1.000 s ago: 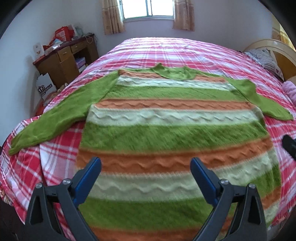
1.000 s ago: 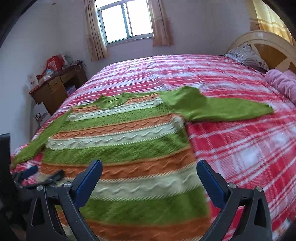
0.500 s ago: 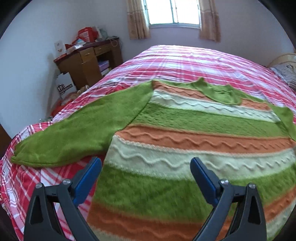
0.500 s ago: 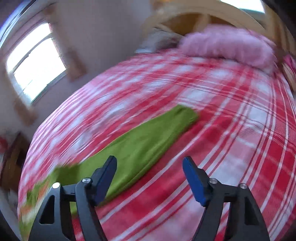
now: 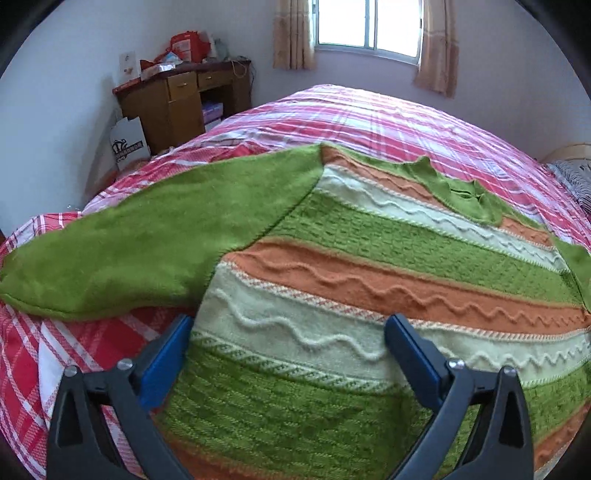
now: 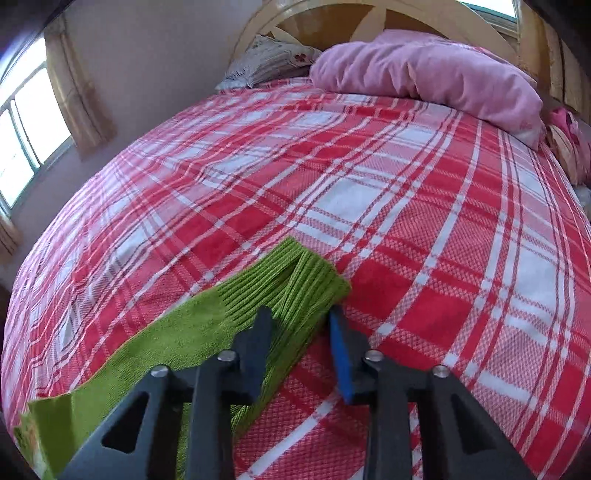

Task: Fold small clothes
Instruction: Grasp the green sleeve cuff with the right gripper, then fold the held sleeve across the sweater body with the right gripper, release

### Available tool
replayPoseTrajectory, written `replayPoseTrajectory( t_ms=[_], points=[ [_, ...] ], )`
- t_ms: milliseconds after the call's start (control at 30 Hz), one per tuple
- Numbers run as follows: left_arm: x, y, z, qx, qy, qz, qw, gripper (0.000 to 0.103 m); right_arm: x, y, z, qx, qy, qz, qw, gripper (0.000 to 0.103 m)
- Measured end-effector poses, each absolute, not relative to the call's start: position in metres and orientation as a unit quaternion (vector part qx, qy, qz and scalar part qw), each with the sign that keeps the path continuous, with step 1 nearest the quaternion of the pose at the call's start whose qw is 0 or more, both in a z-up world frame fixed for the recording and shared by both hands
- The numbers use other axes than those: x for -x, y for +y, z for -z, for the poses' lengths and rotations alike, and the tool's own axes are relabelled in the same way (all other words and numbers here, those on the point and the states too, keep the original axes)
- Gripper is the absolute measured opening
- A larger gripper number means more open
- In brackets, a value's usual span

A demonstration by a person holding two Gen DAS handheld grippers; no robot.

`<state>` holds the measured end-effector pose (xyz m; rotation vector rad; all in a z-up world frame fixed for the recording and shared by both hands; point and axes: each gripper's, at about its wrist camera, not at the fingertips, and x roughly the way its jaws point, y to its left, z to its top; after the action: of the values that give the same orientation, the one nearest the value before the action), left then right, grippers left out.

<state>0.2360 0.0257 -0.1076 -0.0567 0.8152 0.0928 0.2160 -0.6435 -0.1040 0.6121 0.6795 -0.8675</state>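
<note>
A knitted sweater with green, orange and cream stripes lies flat on the bed, its green left sleeve spread out to the left. My left gripper is open and empty, low over the sweater's left side below the armpit. In the right wrist view the other green sleeve lies on the bedspread, ending in a ribbed cuff. My right gripper is partly closed, its jaws either side of the cuff's near edge with a gap still showing.
The bed has a red and white plaid cover. A pink pillow and a patterned pillow lie by the wooden headboard. A wooden desk with clutter stands by the left wall, under a window.
My left gripper has moved closer to the sweater's left side. My right gripper has swung to the right sleeve's cuff, dropped low over it, and its jaws have narrowed.
</note>
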Motion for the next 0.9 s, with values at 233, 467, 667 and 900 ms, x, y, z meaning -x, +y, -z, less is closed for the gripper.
replayPoseTrajectory(
  t_ms=[233,467,667,900],
  points=[
    [-0.235,0.022,0.108,0.019,0.393,-0.050,0.918,0.103,-0.202,-0.643,0.078,-0.314,0.282,0.328,0.845,0.007],
    [-0.236,0.023,0.108,0.022,0.394,-0.042,0.918,0.103,-0.208,-0.561,-0.001,-0.276,0.236,0.222,0.905,0.007],
    [-0.230,0.026,0.097,-0.005,0.398,-0.031,0.917,0.103,-0.236,-0.448,-0.044,-0.248,0.235,0.091,0.935,0.007],
    [-0.207,0.056,0.079,0.016,0.379,-0.031,0.925,0.103,-0.285,-0.316,-0.035,-0.253,0.273,-0.056,0.927,0.007]
  ],
)
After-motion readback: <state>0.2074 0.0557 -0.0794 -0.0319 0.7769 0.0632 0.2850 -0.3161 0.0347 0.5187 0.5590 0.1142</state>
